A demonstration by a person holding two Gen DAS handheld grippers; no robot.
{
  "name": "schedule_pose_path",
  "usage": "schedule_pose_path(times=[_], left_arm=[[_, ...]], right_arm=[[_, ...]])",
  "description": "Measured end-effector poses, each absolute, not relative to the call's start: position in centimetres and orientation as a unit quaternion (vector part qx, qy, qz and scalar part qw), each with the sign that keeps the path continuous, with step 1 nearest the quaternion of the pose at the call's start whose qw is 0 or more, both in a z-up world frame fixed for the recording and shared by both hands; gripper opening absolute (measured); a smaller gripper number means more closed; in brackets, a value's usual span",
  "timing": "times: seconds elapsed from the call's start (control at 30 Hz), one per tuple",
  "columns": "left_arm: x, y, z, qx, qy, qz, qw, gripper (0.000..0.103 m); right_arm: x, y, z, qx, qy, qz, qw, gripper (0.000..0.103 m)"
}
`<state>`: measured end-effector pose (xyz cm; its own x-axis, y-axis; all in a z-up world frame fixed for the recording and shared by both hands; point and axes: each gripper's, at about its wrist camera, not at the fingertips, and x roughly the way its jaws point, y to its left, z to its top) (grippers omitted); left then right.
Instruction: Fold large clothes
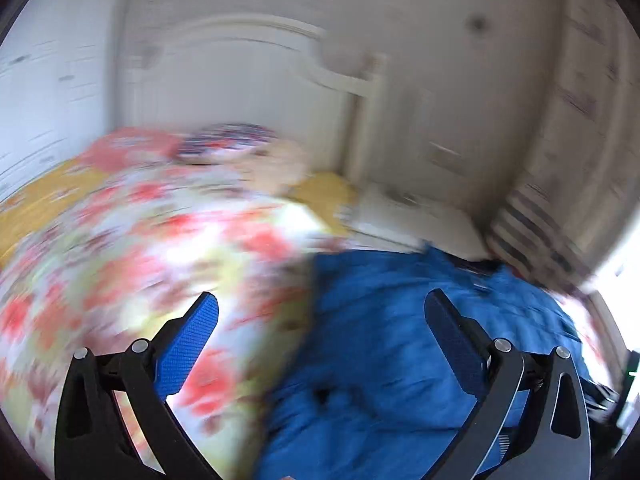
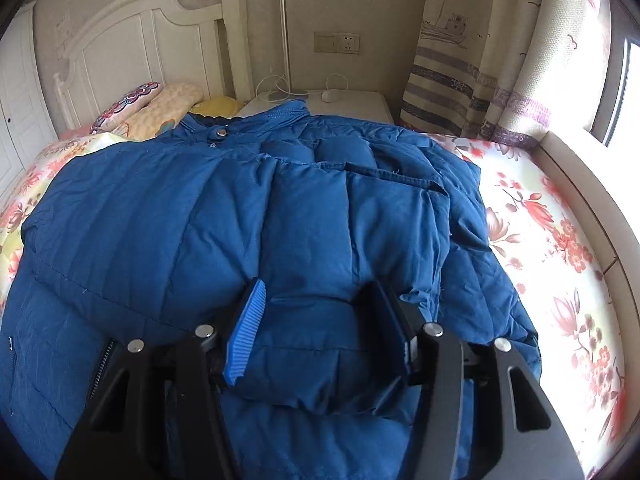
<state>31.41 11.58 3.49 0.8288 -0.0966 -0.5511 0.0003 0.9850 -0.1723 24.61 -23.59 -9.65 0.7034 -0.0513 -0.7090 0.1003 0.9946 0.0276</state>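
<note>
Bedroom, floral-sheet bed (image 2: 532, 216). Right tool (image 2: 320, 320) spread, straddling folded sleeve of blue puffer jacket (image 2: 160, 216), not clenched on it. Left tool (image 1: 320, 312) released wide, holding nothing, blurred, above jacket's left edge. Sleeves look folded in; body fold probably left. Ahead: collar, pillows (image 2: 160, 104), headboard (image 2: 132, 36). Right of tool: open sheet, then bed rail.
</note>
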Motion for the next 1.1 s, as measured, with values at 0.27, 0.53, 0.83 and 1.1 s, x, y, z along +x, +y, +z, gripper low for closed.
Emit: schedule_pose_path(times=[0.27,0.53,0.83,1.1], left_arm=[[40.5,3.2,-7.0,0.044,0.439,-0.038,0.897,0.099],[39.6,3.1,-8.1,0.066,0.408,-0.037,0.910,0.099],[39.7,3.0,-8.0,0.066,0.408,-0.037,0.910,0.099],[39.6,3.1,-8.0,0.060,0.408,-0.038,0.910,0.099]], right_arm=[[24.5,-24.1,-9.8,0.038,0.380,-0.035,0.923,0.056],[24.4,-24.0,-6.5,0.052,0.365,-0.043,0.929,0.056],[32.5,-21.3,-7.7,-0.008,0.401,-0.030,0.915,0.067],[32.6,-20.1,-6.3,0.010,0.376,-0.052,0.925,0.069]])
